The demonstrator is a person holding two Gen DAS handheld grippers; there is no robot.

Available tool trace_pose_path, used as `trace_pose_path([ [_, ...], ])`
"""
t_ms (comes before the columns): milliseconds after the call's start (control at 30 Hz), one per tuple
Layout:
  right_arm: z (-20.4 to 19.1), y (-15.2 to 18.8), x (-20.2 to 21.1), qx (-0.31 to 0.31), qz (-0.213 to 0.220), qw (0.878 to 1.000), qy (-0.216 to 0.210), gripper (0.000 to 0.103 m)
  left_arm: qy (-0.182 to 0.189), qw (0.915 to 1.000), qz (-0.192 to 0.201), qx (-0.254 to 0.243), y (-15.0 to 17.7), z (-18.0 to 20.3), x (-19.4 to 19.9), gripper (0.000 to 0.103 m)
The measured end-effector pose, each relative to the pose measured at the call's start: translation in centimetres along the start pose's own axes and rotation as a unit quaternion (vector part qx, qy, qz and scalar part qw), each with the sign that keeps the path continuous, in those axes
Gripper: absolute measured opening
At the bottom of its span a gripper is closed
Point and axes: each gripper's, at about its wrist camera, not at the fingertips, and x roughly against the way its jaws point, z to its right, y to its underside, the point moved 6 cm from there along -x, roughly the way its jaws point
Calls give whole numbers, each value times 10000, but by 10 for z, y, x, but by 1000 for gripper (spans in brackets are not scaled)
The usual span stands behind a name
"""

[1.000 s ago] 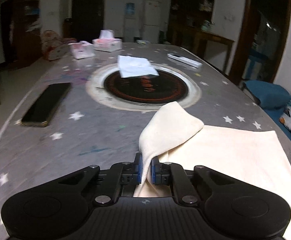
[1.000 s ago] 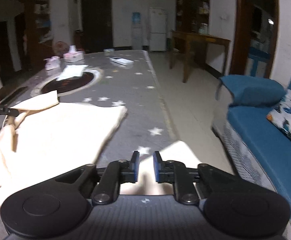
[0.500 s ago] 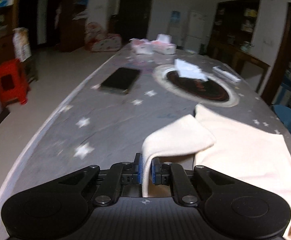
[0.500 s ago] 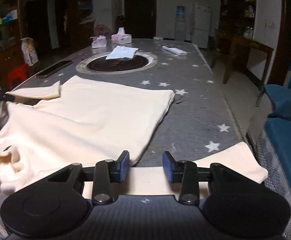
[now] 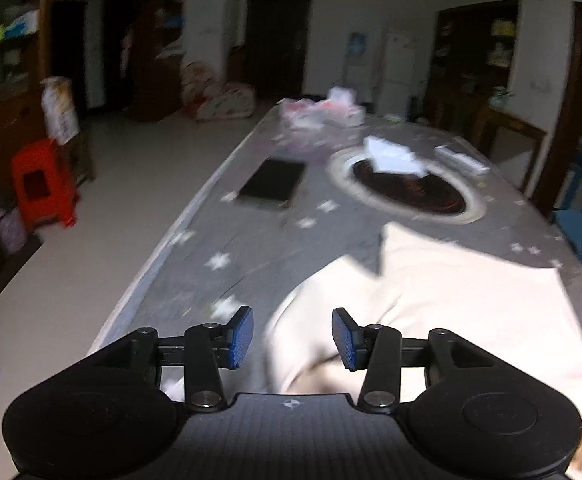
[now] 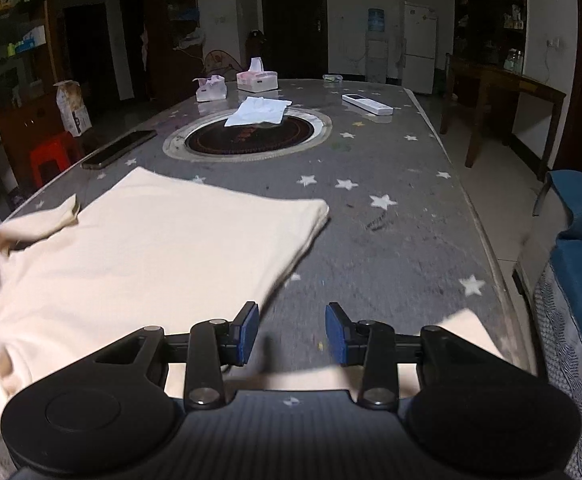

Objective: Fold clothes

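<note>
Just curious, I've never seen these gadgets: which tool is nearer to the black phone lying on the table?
Left. The left tool hovers over the shirt's sleeve on the phone's side of the table; the right tool sits at the shirt's opposite edge, farther away.

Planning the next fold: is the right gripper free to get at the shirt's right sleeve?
Probably yes: the right gripper is open and empty, the sleeve lies flat just beyond its fingers, nothing between.

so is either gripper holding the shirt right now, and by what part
Nothing is held. The left gripper has just been opening, with the cream shirt sleeve loose between its pads. The right gripper is open over the table.
</note>
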Motion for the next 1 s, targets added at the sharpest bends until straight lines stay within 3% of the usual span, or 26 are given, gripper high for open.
trace_pose_path([
  [167,8,-19,-24,-83,-74,9999,-52,37,528,9979,-59,-363,-15,40,-23,45],
  [333,11,-33,-52,-59,-209,9997,-59,36,888,9927,-429,-694,-22,75,-70,41],
  [500,13,-43,-80,-19,-383,9992,-135,32,1025,9874,-762,-938,-23,93,-114,37],
  [633,9,-55,-97,207,-446,9986,-205,8,960,9856,-836,-1112,-25,97,-139,36],
  [1000,-6,-105,-158,1107,-406,9929,187,4,406,9919,-507,-1087,-58,79,-192,38],
])
